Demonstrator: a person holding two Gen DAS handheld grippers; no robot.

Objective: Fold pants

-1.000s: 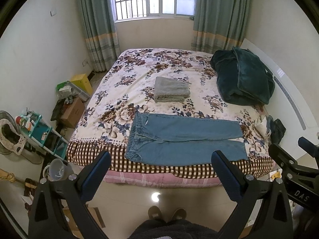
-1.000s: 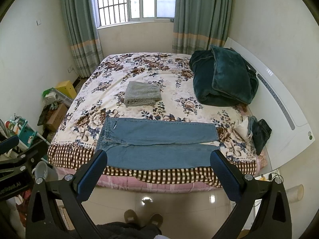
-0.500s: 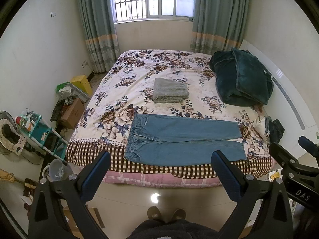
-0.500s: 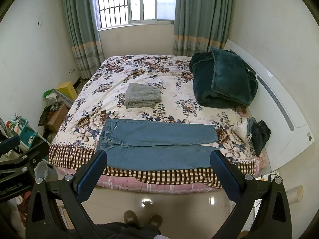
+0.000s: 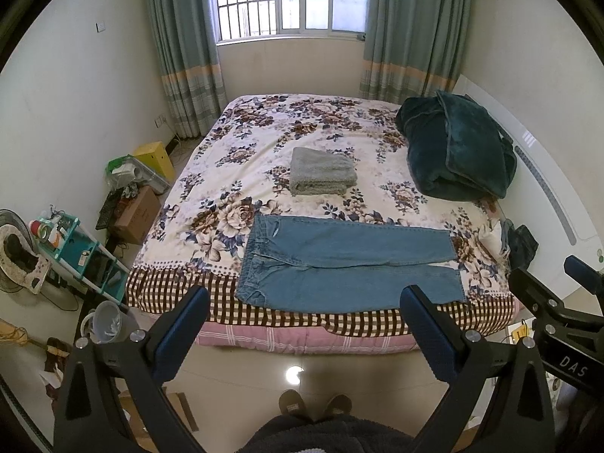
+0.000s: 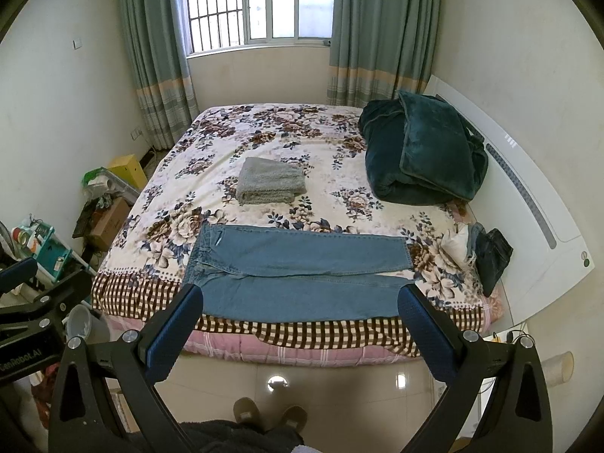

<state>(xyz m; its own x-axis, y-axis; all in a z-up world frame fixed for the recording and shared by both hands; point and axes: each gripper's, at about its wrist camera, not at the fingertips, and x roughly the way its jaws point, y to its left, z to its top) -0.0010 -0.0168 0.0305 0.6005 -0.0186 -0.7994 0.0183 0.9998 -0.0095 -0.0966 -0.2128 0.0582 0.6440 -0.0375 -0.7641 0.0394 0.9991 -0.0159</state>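
One cream cylinder (image 6: pixel 561 368), right view only.

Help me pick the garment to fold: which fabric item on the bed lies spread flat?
The blue jeans along the bed's near edge; the grey towel is already folded and the green blanket is bundled.

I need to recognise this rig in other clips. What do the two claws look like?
Both match: the left claw and right claw have black angular frames with triangular cut-outs, silver bolts and blue fingertip pads. White lettering marks their sides. No cables visible.
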